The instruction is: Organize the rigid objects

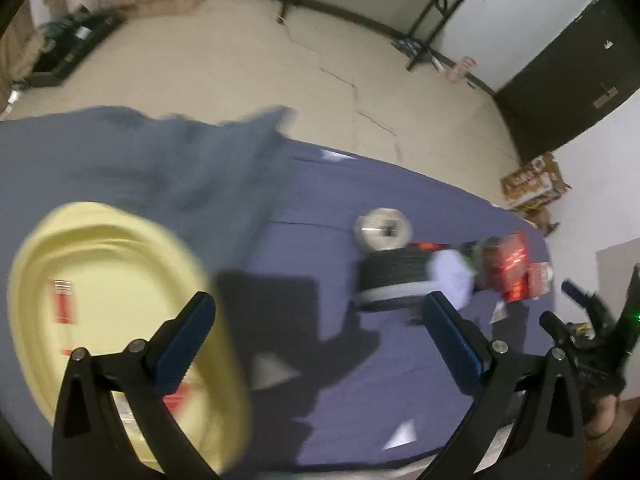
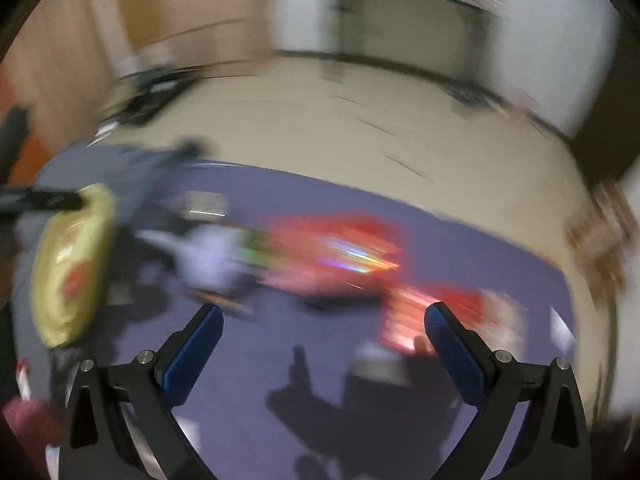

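My left gripper is open and empty above a purple-covered table. A yellow oval tray lies under its left finger. Beyond the right finger stand a black spool, a round white-topped tin, a pale purple object and red boxes. My right gripper is open and empty; its view is blurred. It shows the yellow tray at left, a large red box ahead and a smaller red box by the right finger.
A grey-blue cloth lies crumpled on the table's far left. The table's far edge drops to a beige floor. A black-framed desk, a dark door and cardboard boxes stand beyond. The right gripper shows at right in the left view.
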`<state>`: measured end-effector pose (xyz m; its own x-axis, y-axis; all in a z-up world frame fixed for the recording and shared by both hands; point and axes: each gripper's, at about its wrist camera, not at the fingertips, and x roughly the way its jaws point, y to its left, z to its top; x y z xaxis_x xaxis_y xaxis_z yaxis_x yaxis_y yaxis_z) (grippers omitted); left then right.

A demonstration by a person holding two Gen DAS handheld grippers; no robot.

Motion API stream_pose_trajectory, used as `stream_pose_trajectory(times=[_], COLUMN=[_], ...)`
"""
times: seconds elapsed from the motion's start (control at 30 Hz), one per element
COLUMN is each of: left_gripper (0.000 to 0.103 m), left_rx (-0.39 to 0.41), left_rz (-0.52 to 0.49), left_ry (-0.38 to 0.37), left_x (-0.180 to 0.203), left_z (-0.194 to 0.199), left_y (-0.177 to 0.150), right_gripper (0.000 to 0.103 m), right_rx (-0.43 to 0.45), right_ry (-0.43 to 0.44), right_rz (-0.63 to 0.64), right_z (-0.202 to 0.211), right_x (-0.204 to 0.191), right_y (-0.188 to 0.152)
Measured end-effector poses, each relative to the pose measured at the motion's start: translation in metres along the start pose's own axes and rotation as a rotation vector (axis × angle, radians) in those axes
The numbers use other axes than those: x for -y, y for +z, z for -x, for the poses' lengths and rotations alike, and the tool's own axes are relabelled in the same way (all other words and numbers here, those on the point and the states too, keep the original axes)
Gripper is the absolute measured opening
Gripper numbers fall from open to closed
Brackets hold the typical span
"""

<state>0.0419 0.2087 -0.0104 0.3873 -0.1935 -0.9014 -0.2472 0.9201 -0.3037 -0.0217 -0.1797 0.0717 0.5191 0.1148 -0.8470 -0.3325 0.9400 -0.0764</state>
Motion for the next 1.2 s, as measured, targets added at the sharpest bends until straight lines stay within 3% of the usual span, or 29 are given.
stream_pose_trajectory(times=[0.13, 0.23, 0.33, 0.5, 0.77, 0.83, 0.9, 0.97, 1.2], left_gripper=[0.103, 0.103, 0.103, 0.103, 0.101, 0.093, 0.069, 0.067, 0.067], left_rx=[-0.043, -0.069, -0.076, -0.096, -0.102, -0.095, -0.095, -0.114, -0.091], left_rz=[-0.016, -0.071, -0.089, -0.028, -0.010, -0.014, -0.012, 0.024, -0.037], left_ry=[0.002, 0.068, 0.112, 0.111, 0.087, 0.084, 0.075, -0.012, -0.032], left_x=[0.051, 0.078, 0.082, 0.073, 0.074, 0.075, 0.073, 0.067, 0.068], left_z=[-0.036, -0.061, -0.073, -0.087, -0.102, -0.104, -0.105, -0.107, -0.082], left_y=[0.011, 0.013, 0.007, 0.002, 0.001, 0.001, 0.001, 0.000, -0.005], right_gripper=[0.103, 0.103, 0.103, 0.103, 0.103, 0.103, 0.102, 0.095, 0.090], right_rx=[-0.020, -0.070, -0.048, -0.053, -0.090, -0.099, -0.092, -0.075, -0.016], right_ry=[-0.046, -0.023, -0.021, -0.048, -0.032, -0.045, -0.039, -0.037, -0.043], right_rz=[-0.214, -0.232, -0.244, -0.270, -0.219, -0.204, -0.208, -0.224, -0.171], right_z=[-0.018, -0.040, -0.045, -0.060, -0.089, -0.093, -0.093, -0.091, -0.076], right_x=[0.082, 0.084, 0.085, 0.104, 0.097, 0.095, 0.097, 0.101, 0.100], right_y=[-0.025, -0.027, -0.024, -0.023, -0.020, -0.021, -0.021, -0.021, -0.024])
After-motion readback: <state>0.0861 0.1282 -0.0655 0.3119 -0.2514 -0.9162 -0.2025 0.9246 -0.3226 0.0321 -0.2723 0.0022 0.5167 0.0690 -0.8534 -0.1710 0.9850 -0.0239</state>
